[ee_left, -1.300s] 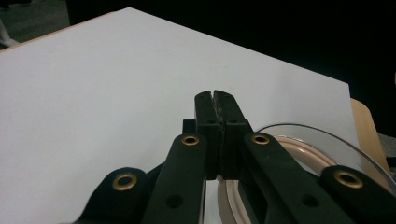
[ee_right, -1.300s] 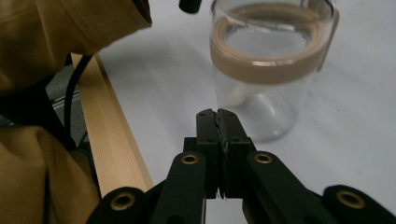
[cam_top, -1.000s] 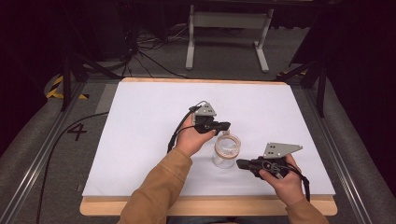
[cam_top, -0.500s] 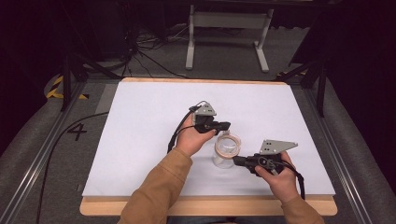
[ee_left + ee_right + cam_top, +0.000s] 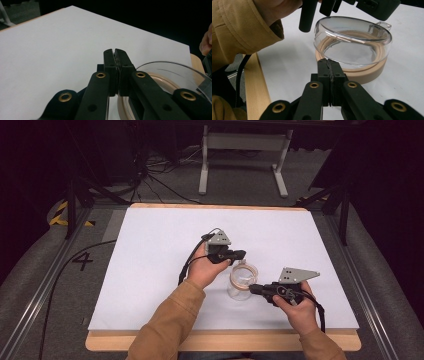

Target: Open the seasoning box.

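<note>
A recording lab (floor cables, numbered floor marking, dark surround)

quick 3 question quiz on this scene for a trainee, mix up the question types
1. True or false: the fingers of the left gripper are spread wide apart.
2. What kind of lid sits on the beige ring? A) clear plastic B) metal C) wooden
3. Fill in: the right gripper comes at the container from the side ____ the person.

Key:
1. False. In the left gripper view they are pressed together.
2. A. The clear lid is a see-through dome with a small tab.
3. Nearer. Its shut fingers point at the ring's near edge; whether they touch it cannot be told.
</note>
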Available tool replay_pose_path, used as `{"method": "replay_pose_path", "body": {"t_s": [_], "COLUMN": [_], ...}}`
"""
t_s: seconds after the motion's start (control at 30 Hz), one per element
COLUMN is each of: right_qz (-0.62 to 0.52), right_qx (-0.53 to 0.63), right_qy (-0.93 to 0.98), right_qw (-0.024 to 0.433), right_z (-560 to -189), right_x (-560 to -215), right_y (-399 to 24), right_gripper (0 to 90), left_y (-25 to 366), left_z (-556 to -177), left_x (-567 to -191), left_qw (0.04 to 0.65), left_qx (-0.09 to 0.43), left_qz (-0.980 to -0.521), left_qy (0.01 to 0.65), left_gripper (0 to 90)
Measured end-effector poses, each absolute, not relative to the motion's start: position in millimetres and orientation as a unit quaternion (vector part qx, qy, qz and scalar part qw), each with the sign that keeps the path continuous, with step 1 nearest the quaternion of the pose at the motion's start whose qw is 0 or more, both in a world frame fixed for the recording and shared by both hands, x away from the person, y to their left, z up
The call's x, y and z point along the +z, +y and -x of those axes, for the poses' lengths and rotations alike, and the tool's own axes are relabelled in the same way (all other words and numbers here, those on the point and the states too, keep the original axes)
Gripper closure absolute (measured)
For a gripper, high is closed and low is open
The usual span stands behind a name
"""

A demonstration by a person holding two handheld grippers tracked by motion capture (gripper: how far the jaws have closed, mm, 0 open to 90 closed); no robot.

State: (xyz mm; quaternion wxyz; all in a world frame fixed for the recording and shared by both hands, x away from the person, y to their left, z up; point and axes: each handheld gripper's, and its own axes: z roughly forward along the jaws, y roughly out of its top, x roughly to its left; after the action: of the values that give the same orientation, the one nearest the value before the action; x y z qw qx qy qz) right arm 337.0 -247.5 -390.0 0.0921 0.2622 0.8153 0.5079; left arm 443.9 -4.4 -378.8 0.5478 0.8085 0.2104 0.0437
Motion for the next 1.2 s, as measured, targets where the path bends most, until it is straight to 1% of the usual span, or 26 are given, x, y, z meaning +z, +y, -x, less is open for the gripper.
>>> {"method": "replay_pose_path", "body": {"t_s": [0.2, 0.53, 0.83, 1.2], "right_qz": [-0.257, -0.240, -0.223, -0.214], "right_qx": [0.516, 0.528, 0.538, 0.547], "right_qy": [0.812, 0.807, 0.804, 0.800], "right_qw": [0.093, 0.108, 0.120, 0.123], "right_z": [-338.2, -346.0, -357.4, -375.6], "right_x": [-385.7, -376.1, -368.1, -361.5], "right_y": [-248.7, -248.3, -245.9, -244.0], "right_gripper": [89.9, 90.0, 90.0, 90.0], "left_y": [10.6, 43.7, 72.9, 109.5], "left_z": [-439.1, -426.3, -412.4, -395.2], "left_x": [-371.0, -366.3, -368.6, -372.6], "left_qw": [0.550, 0.543, 0.534, 0.527], "left_qx": [0.057, 0.076, 0.093, 0.113], "left_qz": [-0.804, -0.800, -0.796, -0.784], "left_qy": [0.218, 0.244, 0.269, 0.308], "left_gripper": [87.8, 87.5, 86.6, 86.2]}}
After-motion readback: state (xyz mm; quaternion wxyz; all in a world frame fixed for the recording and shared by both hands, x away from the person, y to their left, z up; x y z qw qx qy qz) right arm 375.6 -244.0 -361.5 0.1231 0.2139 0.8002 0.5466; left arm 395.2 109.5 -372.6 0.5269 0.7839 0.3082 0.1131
